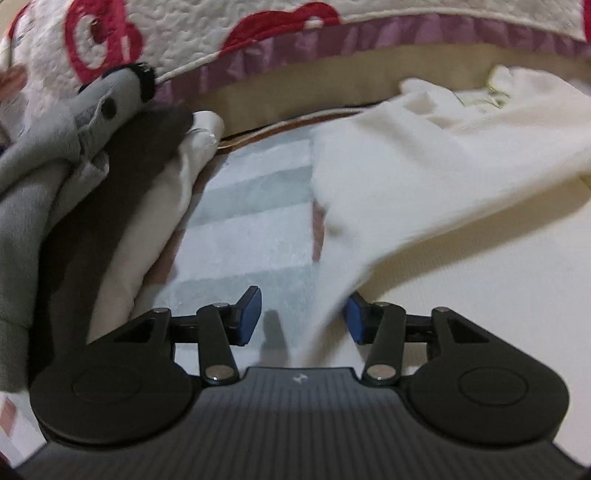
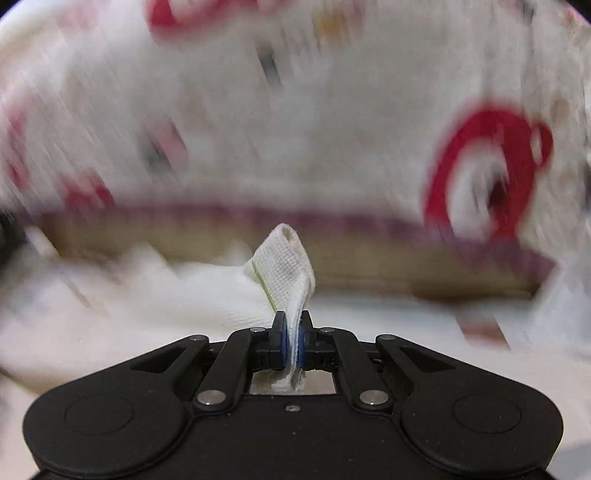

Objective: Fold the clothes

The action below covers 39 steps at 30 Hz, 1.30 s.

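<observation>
A quilt [image 1: 177, 40] with red shapes and a purple border [image 1: 369, 35] fills the far side of both views, hanging over what looks like a bed edge. Below it lies a pale striped mat [image 1: 251, 221]. On the mat's right side spreads the cream garment [image 1: 424, 166], rumpled and partly lifted; its outline is blurred, so the kind of garment cannot be told. To the left sits a heap of other clothes [image 1: 55, 192], grey, dark and off-white.

The right gripper [image 2: 291, 339] has its jaws clamped on a fold of the cream garment's edge [image 2: 284, 266], which stands up between the pads. The left gripper [image 1: 303, 317] hovers low over the mat with its jaws apart and empty, the garment's near edge just beside its right pad [image 1: 354, 317].

The garment looks to be mid-handling, either being spread or carried over into a fold; the blur does not settle which. Open room lies on the bare mat between heap and garment; the quilt border closes the far side.
</observation>
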{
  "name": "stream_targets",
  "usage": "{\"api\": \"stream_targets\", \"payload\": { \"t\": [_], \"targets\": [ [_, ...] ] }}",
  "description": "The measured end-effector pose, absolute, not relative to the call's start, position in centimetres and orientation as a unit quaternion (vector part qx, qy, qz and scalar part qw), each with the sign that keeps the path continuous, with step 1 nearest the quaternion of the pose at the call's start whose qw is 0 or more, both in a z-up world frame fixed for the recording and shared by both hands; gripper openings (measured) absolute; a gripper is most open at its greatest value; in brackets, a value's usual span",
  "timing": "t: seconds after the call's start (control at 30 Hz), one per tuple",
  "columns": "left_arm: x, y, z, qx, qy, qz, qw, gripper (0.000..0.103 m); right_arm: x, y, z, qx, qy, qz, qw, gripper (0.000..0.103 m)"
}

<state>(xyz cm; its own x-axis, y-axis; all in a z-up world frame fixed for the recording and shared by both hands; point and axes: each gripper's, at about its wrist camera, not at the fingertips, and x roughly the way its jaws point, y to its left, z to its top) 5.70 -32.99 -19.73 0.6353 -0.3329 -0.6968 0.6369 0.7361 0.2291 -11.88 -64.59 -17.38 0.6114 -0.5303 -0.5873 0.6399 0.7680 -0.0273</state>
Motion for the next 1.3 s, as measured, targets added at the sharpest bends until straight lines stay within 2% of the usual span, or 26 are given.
{"api": "stream_targets", "payload": {
  "t": [0.07, 0.17, 0.23, 0.33, 0.43, 0.5, 0.53, 0.6, 0.7, 0.83, 0.87, 0.9, 0.93, 0.97, 1.0, 1.03, 1.13, 1.3],
  "targets": [
    [5.5, -32.1, -18.7, 0.202, 0.344, -0.314, 0.861, 0.063, -11.9, -65.4, -18.7, 0.114, 0.310, -0.335, 0.882, 0.006],
    [5.5, -31.1, -17.2, 0.153, 0.361, -0.361, 0.846, 0.063, -11.0, -65.7, -19.1, 0.122, 0.320, -0.334, 0.878, 0.008],
    [5.9, -30.8, -16.0, 0.124, 0.349, -0.378, 0.849, 0.063, -10.6, -65.8, -19.1, 0.137, 0.321, -0.327, 0.878, 0.013],
    [8.2, -31.8, -14.8, 0.124, 0.314, -0.381, 0.861, 0.066, -11.1, -66.5, -19.7, 0.162, 0.326, -0.317, 0.876, 0.015],
    [11.9, -35.0, -15.4, 0.114, 0.342, -0.360, 0.860, 0.067, -12.0, -67.6, -20.1, 0.198, 0.317, -0.320, 0.871, 0.022],
    [14.9, -36.9, -16.5, 0.083, 0.380, -0.354, 0.850, 0.067, -12.1, -68.9, -19.9, 0.234, 0.300, -0.305, 0.873, 0.039],
    [16.3, -38.0, -17.3, 0.089, 0.409, -0.352, 0.837, 0.071, -12.2, -69.5, -19.8, 0.250, 0.292, -0.297, 0.874, 0.043],
    [18.7, -40.0, -18.9, 0.123, 0.465, -0.328, 0.813, 0.072, -12.1, -70.6, -19.7, 0.265, 0.288, -0.291, 0.873, 0.046],
    [20.0, -40.1, -19.1, 0.108, 0.456, -0.315, 0.825, 0.073, -11.6, -71.5, -20.0, 0.256, 0.302, -0.302, 0.867, 0.052],
    [21.8, -39.9, -19.9, 0.040, 0.451, -0.310, 0.836, 0.079, -11.5, -71.3, -20.2, 0.237, 0.294, -0.303, 0.875, 0.057],
    [21.8, -40.1, -20.0, 0.039, 0.443, -0.312, 0.840, 0.077, -11.5, -71.1, -20.2, 0.229, 0.290, -0.302, 0.879, 0.057],
    [21.8, -40.4, -20.1, 0.042, 0.433, -0.316, 0.843, 0.067, -11.5, -71.0, -20.1, 0.222, 0.287, -0.301, 0.882, 0.057],
    [21.7, -40.7, -20.2, 0.045, 0.424, -0.321, 0.846, 0.022, -11.6, -70.9, -20.1, 0.215, 0.283, -0.300, 0.885, 0.057],
    [21.5, -40.9, -20.0, 0.052, 0.411, -0.325, 0.850, 0.004, -11.6, -70.7, -20.1, 0.208, 0.279, -0.299, 0.888, 0.051],
    [21.3, -41.0, -19.8, 0.060, 0.396, -0.329, 0.855, 0.004, -11.6, -70.6, -20.0, 0.201, 0.275, -0.298, 0.892, 0.022],
    [21.1, -41.1, -19.6, 0.067, 0.381, -0.334, 0.860, 0.004, -11.6, -70.5, -20.0, 0.194, 0.271, -0.298, 0.895, 0.006],
    [20.9, -39.7, -17.9, 0.051, 0.330, -0.325, 0.885, 0.004, -11.6, -70.1, -19.9, 0.172, 0.259, -0.295, 0.904, 0.006],
    [22.3, -37.6, -17.9, 0.022, 0.327, -0.291, 0.899, 0.004, -11.3, -69.4, -18.4, 0.137, 0.232, -0.293, 0.917, 0.006]
  ]
}}
